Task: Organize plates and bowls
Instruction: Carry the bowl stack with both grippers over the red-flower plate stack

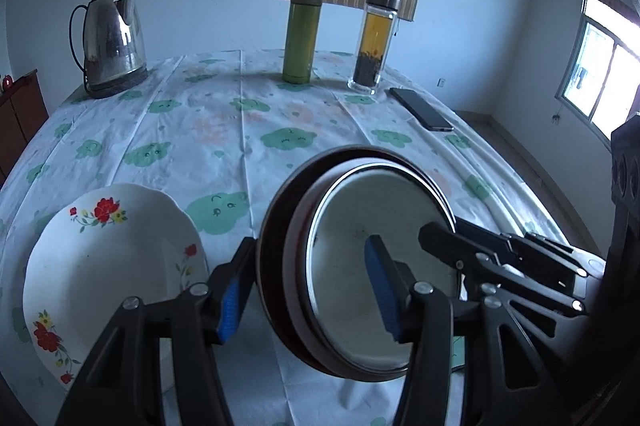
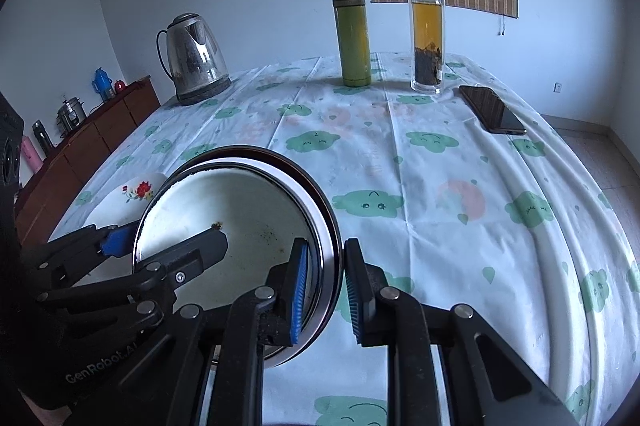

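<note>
Clamping opposite rims, left hand-held gripper (image 1: 308, 290) and right hand-held gripper (image 2: 326, 296) hold tilted stacked bowls (image 1: 360, 266).

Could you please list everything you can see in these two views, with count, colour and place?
Metal bowl: one, dark outside, white inside, tilted, gripped at both rims.
Floral plate: one, white with red flowers, near left on the table.
Kettle: one, steel, far left.
Flask: one, green, far middle.
Tea bottle: one, clear, amber liquid, right of flask.
Phone: one, black, far right, flat.
Tablecloth: one, white with green clouds.
Sideboard: one, brown, left wall.
Left gripper: jaws across bowl's left rim.
Right gripper: jaws across bowl's right rim.
</note>
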